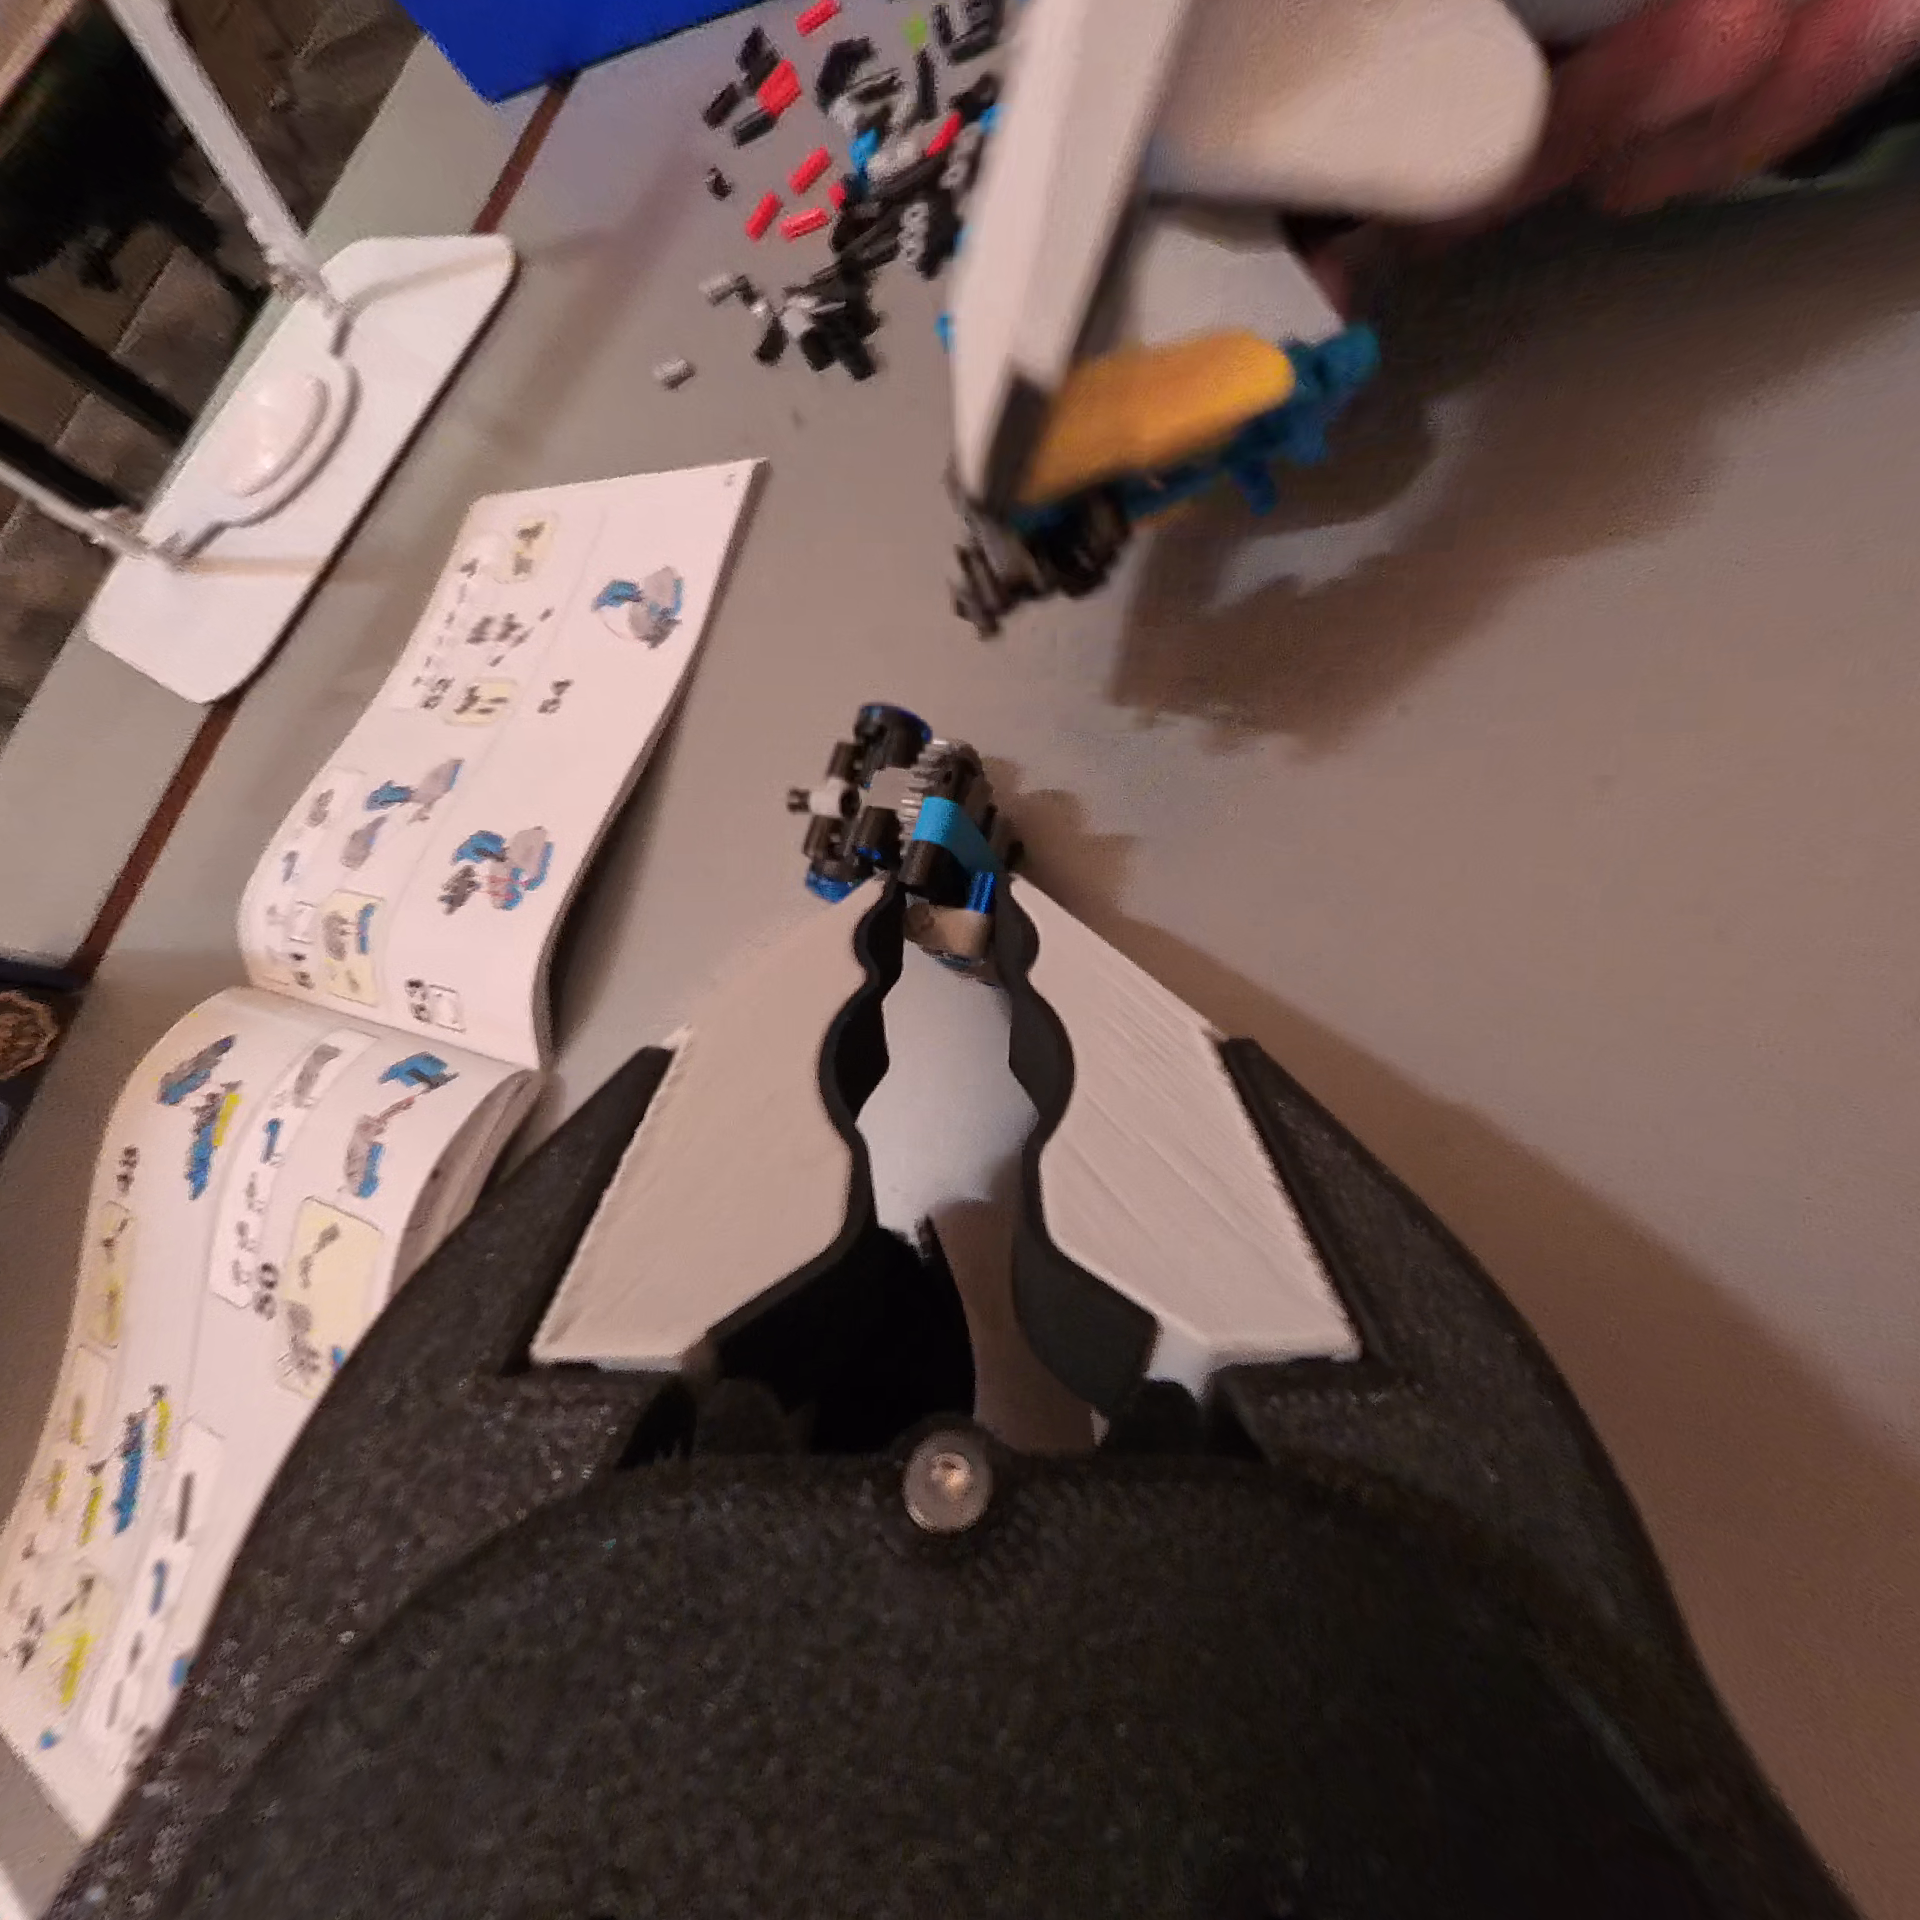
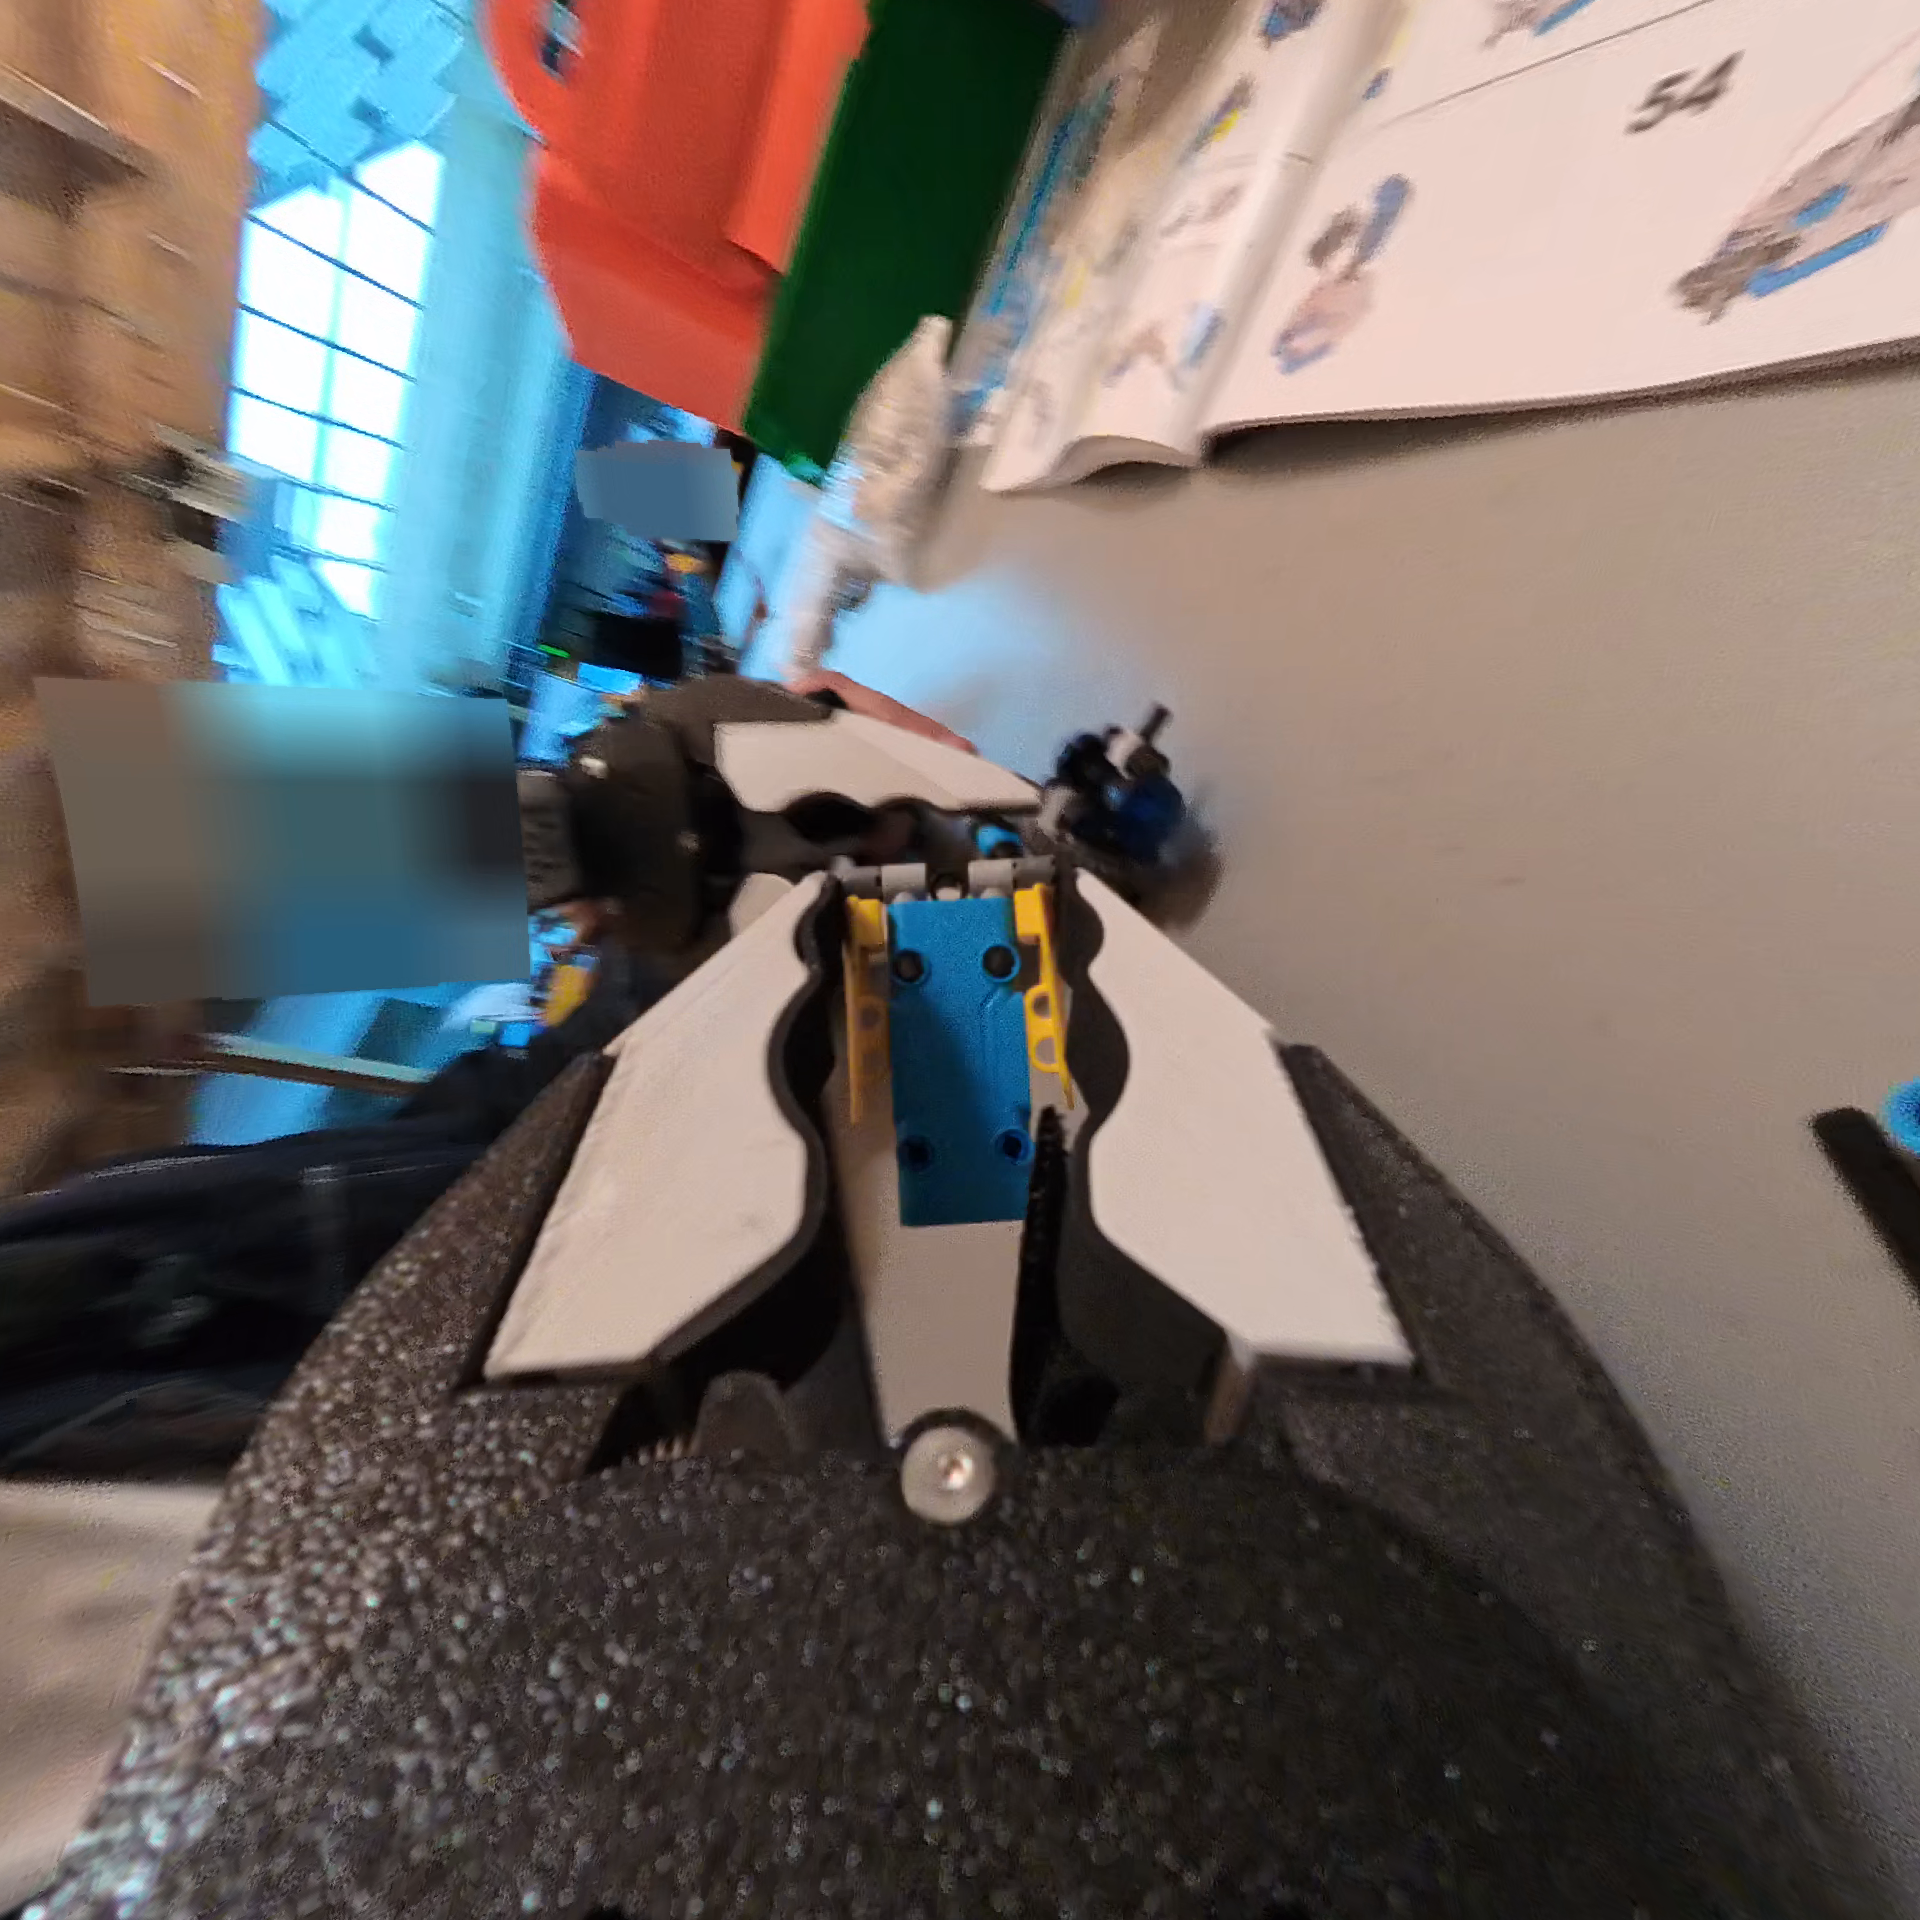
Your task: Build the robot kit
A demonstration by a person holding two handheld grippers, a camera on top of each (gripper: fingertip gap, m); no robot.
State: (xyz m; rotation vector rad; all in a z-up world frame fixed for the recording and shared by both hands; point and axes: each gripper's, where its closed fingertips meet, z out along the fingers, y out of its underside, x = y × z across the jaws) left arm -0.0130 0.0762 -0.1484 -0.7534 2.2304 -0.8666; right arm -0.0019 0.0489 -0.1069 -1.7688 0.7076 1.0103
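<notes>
My left gripper (image 1: 940,914) is shut on a small black, blue and grey brick assembly (image 1: 904,810), held just above the grey table (image 1: 1455,935). My right gripper (image 2: 951,894) is shut on a larger blue and yellow brick model (image 2: 961,1039) that sits between its fingers. In the left wrist view the right gripper (image 1: 1039,260) shows ahead and to the right, tilted, with the blue and yellow model (image 1: 1164,416) in it, blurred. In the right wrist view the left gripper (image 2: 862,779) and its small assembly (image 2: 1117,800) lie just beyond my fingertips.
An open instruction booklet (image 1: 416,883) lies on the table to the left; it also shows in the right wrist view (image 2: 1507,208). A pile of loose black, red and blue bricks (image 1: 852,187) lies at the far side. A white lamp base (image 1: 301,436) stands at the left edge. Across from one pair of fingers to the other is roughly 6 centimeters.
</notes>
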